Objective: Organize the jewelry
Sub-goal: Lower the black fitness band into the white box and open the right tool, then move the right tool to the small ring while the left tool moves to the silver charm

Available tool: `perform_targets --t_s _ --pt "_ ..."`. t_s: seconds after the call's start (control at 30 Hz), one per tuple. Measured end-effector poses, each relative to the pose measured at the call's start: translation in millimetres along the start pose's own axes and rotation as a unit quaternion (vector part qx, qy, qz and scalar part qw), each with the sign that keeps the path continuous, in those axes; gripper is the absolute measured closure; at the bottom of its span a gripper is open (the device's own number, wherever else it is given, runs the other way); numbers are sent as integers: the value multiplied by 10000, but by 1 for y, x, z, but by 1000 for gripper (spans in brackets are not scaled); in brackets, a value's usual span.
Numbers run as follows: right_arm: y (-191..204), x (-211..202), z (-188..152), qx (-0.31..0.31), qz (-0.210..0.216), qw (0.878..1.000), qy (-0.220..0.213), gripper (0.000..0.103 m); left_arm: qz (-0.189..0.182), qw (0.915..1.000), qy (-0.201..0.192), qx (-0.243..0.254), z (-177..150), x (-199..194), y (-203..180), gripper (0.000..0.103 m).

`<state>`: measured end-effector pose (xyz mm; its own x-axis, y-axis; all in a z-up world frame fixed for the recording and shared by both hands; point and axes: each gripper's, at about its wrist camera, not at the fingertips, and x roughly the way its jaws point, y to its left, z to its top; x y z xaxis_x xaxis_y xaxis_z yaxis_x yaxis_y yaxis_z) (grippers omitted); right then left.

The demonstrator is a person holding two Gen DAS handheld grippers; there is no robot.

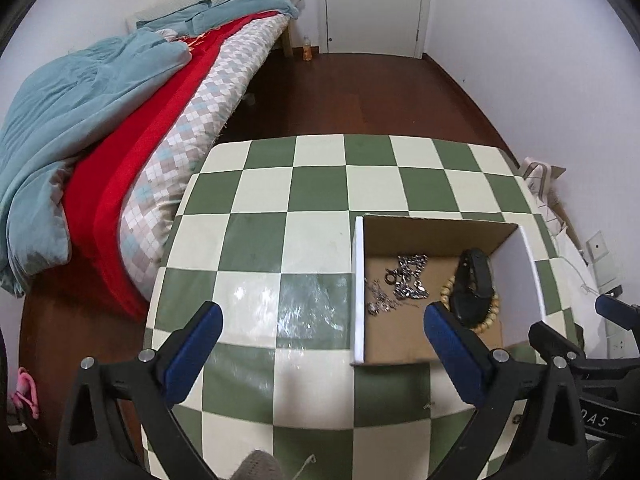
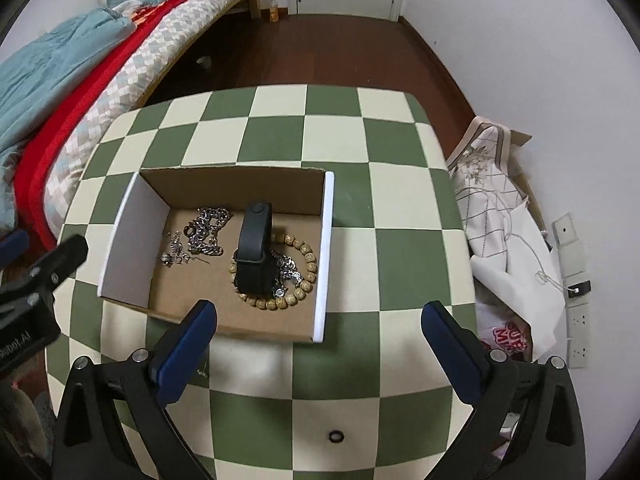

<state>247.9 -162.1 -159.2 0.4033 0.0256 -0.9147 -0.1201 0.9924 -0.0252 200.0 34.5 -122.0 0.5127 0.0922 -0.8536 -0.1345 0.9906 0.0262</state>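
An open cardboard box (image 2: 312, 264) (image 1: 360, 280) with white side walls sits on the green-and-cream checked table (image 2: 340, 140) (image 1: 280, 184). Inside lie silver chains (image 2: 206, 232) (image 1: 408, 280), a wooden bead bracelet (image 2: 304, 276) (image 1: 490, 314) and a black wristband (image 2: 254, 252) (image 1: 472, 284) standing on the beads. A small black ring (image 2: 336, 436) lies on the table near the front edge. My left gripper (image 1: 322, 314) hangs open over the table, just left of the box. My right gripper (image 2: 318, 314) is open above the box's near edge, nothing between its fingers.
A bed (image 1: 120, 128) with a teal blanket and red cover runs along the table's left side. Folded cloth and bags (image 2: 500, 216) are piled on the floor to the right, by wall sockets (image 2: 576, 344). Dark wood floor and a white door (image 1: 372, 4) lie beyond.
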Motion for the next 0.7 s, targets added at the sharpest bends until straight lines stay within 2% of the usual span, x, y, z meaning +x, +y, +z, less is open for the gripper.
perform_targets --t_s 0.3,0.7 --pt "1 -46 -14 20 9 9991 -420 0 197 9992 -359 38 -15 -41 2 0" --pt "2 -114 -39 85 6 9941 -1082 0 185 9956 -908 102 -28 -106 4 0"
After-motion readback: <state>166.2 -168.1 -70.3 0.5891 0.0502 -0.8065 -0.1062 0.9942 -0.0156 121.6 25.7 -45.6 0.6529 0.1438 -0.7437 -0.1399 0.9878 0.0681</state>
